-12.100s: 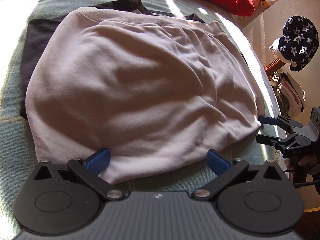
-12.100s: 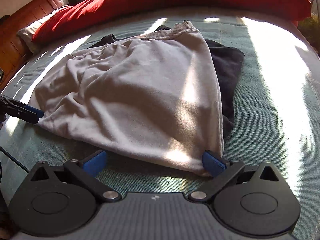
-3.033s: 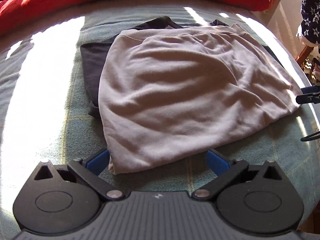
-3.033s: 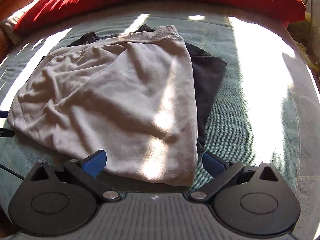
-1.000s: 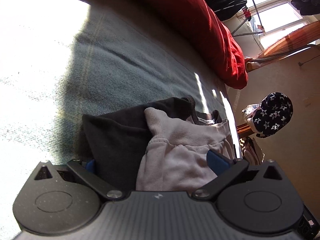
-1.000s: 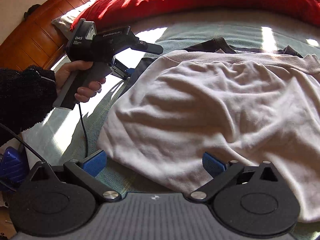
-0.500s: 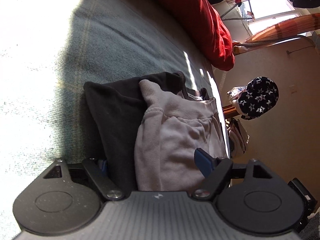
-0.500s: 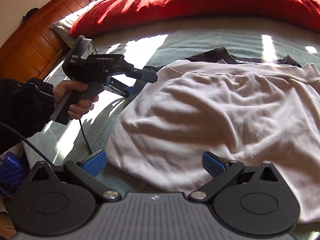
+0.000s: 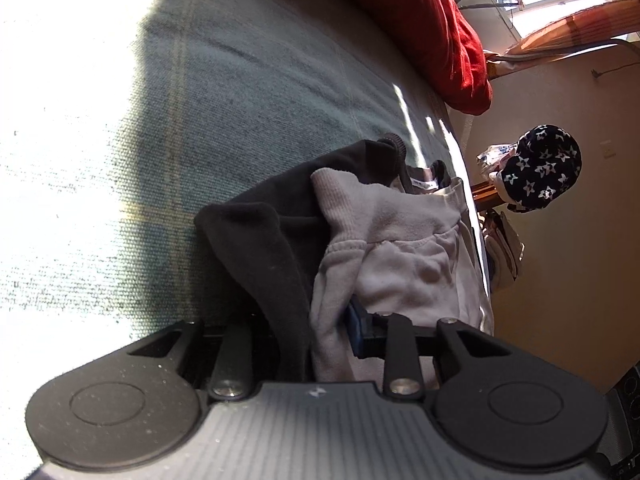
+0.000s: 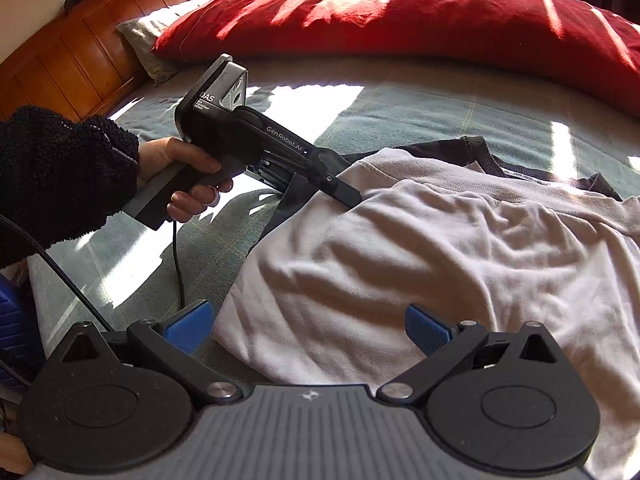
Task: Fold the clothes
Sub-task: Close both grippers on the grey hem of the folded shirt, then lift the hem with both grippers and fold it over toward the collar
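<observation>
A light grey sweatshirt (image 10: pixel 420 248) lies on top of a black garment (image 10: pixel 476 148) on the bed. In the left wrist view my left gripper (image 9: pixel 312 328) is shut on the side edge of both layers: the black garment (image 9: pixel 256 248) and the grey sweatshirt (image 9: pixel 400 264) bunch up between the jaws, and one fingertip is hidden by the black cloth. The right wrist view shows that left gripper (image 10: pixel 344 196), held by a hand in a black fuzzy sleeve, at the stack's far left corner. My right gripper (image 10: pixel 306 328) is open, with the sweatshirt's near edge between its fingers.
A grey-green blanket (image 10: pixel 400 96) covers the bed. A red duvet (image 10: pixel 400 20) lies along the far side, with a wooden headboard (image 10: pixel 60 60) at the left. A cable (image 10: pixel 178 264) hangs from the left gripper. A star-patterned cloth (image 9: pixel 540 168) sits beside the bed.
My left gripper has gone from open to shut on the black and grey layers at the stack's corner. My right gripper stays open at the near edge.
</observation>
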Action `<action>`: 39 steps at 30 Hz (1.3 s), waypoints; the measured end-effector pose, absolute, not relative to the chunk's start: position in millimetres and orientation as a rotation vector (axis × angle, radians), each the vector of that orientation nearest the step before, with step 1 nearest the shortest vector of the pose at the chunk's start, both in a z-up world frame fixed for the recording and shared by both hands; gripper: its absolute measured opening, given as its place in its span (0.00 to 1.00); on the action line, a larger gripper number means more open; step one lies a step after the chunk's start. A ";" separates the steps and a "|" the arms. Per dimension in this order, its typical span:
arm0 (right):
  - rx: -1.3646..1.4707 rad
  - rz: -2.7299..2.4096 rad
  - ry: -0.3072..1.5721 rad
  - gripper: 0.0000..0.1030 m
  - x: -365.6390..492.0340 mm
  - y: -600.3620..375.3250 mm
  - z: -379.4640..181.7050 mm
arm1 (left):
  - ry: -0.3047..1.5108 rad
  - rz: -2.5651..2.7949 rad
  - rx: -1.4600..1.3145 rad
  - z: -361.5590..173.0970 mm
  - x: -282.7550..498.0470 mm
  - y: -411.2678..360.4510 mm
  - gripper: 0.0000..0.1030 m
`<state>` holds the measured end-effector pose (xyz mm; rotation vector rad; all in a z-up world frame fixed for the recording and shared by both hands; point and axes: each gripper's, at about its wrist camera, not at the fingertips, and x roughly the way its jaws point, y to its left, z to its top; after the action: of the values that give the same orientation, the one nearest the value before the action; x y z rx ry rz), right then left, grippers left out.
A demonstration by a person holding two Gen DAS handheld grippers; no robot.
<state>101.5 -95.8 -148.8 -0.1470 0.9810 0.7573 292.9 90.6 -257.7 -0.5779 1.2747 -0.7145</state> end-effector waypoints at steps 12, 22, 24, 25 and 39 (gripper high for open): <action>-0.896 0.858 0.809 0.50 28.4 5.8 -200.8 | 1.303 -0.707 -0.464 -250.3 296.9 79.9 0.21; -1.129 0.743 0.623 0.49 10.5 32.3 -231.2 | 1.280 -0.705 -0.521 -254.6 294.9 86.8 0.20; -1.101 0.705 0.658 0.49 10.8 34.8 -228.3 | 1.279 -0.704 -0.531 -255.7 294.6 87.3 0.20; -1.081 0.689 0.679 0.49 9.7 34.4 -227.9 | 1.279 -0.704 -0.537 -256.3 294.6 87.7 0.20; -0.906 0.710 0.726 0.10 33.3 20.2 -214.8 | 1.249 -0.655 -0.554 -250.2 286.3 86.1 0.14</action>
<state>33.3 20.2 -214.8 -0.9062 0.7256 0.7096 286.3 86.1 -250.2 -0.5542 1.2490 -0.6554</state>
